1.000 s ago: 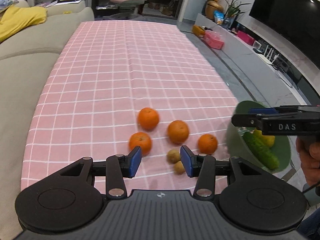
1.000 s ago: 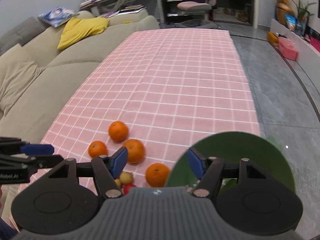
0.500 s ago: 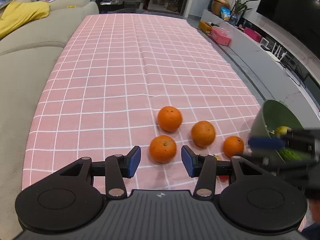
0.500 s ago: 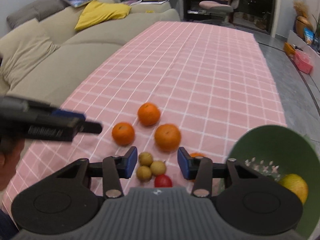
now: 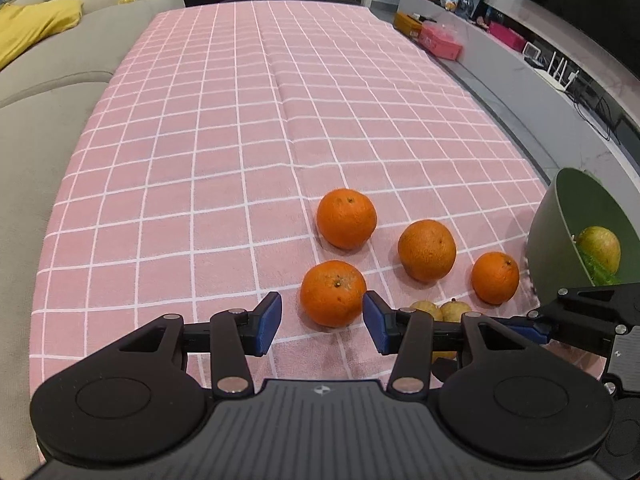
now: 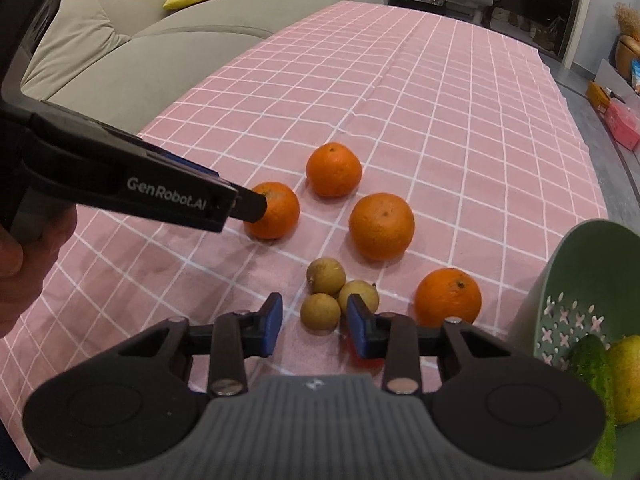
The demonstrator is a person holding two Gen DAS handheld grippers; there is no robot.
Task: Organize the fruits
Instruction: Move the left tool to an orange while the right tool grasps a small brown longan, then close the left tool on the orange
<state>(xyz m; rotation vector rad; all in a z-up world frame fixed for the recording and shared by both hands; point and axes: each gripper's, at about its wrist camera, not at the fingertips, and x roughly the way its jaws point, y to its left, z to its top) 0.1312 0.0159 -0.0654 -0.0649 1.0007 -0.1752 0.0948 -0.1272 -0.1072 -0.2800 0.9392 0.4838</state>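
Straddling orange (image 5: pixel 333 294), left gripper (image 5: pixel 321 323) agape, untouching

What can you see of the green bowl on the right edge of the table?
The green bowl is a matte colander that looks like plastic, with cross-shaped drain holes in its inner wall. It stands at the right edge of the pink checked tablecloth and is cut off by the frame in both views. Inside lie a yellow-green fruit and a cucumber, side by side. The nearest orange sits close to its left but apart. Neither hand-held gripper touches it.
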